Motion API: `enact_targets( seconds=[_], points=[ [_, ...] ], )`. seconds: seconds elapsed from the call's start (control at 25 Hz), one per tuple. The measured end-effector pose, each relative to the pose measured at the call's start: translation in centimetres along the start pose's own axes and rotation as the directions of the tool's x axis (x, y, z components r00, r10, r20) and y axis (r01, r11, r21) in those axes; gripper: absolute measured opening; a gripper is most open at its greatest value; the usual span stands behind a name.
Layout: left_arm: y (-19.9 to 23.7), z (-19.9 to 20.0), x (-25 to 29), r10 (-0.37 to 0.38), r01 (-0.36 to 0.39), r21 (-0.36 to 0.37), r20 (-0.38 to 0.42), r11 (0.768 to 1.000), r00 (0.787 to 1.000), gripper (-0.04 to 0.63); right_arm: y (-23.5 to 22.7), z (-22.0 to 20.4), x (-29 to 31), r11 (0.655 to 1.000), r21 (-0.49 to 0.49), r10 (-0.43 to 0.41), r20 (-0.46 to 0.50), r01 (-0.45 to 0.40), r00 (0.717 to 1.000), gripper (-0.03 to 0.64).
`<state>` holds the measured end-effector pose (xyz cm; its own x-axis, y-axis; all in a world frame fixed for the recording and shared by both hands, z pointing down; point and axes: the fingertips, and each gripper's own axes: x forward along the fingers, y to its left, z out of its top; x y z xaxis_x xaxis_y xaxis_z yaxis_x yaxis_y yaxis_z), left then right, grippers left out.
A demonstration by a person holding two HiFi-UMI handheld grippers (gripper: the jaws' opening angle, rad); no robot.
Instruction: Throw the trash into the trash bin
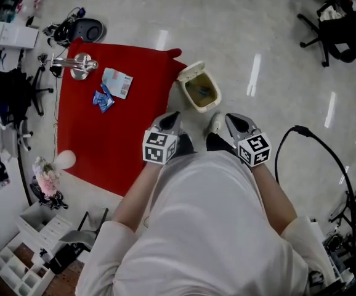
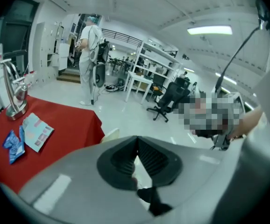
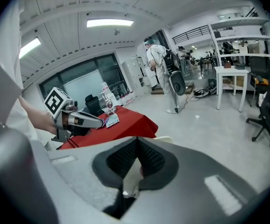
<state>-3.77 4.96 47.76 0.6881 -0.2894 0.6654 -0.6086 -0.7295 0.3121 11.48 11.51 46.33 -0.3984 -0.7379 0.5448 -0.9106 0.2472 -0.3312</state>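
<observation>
Readable writing: none. The only markings are the black-and-white square markers on each gripper's cube. The print on the pale blue-and-white packet (image 1: pixel 117 82) is too small to read.

The trash bin (image 1: pixel 193 70) is cream and stands on the floor with its mouth facing up. Its long axis runs diagonally in the head view, from upper left to lower right. The inside looks dark, and I can't tell what is in it.

The red cloth (image 1: pixel 122 134) touches the bin's left side in the head view, with one corner draped just beside the rim.

Both pieces of trash are on the cloth, not in the bin:
- The packet lies flat, well left of the bin. It is nearly square, with its edges skewed relative to the bin's axis.
- The crumpled blue wrapper (image 1: pixel 103 99) lies just beyond the packet's lower corner, on the side away from the bin. Its long axis is unclear.

A shiny metal stand (image 1: pixel 79 65) stands farther left of the bin than the packet does.

The left gripper (image 1: pixel 173 116) is held up on the near side of the bin, level with the bin's left edge. Its tips point toward the bin, and its pads are pressed together with nothing between them.

The right gripper (image 1: pixel 230 118) is on the near side too, off the bin's right corner. Its jaws are also closed and empty.

A person in white (image 2: pixel 89 55) stands far beyond the bin.
</observation>
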Motion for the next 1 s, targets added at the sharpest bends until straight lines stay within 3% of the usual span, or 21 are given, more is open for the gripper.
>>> enact_targets(
  seconds=[0.44, 0.64, 1.0],
  points=[
    [-0.2, 0.5, -1.5, -0.003, 0.004, -0.029, 0.030, 1.000, 1.000, 0.006, 1.1, 0.7, -0.5, 1.000, -0.005, 0.008, -0.002, -0.008, 1.000, 0.000],
    [0.0, 1.0, -1.6, 0.003, -0.003, 0.008, 0.029, 1.000, 1.000, 0.006, 1.3, 0.8, -0.1, 1.000, -0.010, 0.009, 0.000, -0.009, 1.000, 0.000],
    [1.0, 0.4, -1.9, 0.005, -0.004, -0.031, 0.035, 1.000, 0.999, 0.007, 1.5, 1.6, 0.6, 1.000, -0.027, 0.012, -0.002, -0.012, 1.000, 0.000]
  ],
)
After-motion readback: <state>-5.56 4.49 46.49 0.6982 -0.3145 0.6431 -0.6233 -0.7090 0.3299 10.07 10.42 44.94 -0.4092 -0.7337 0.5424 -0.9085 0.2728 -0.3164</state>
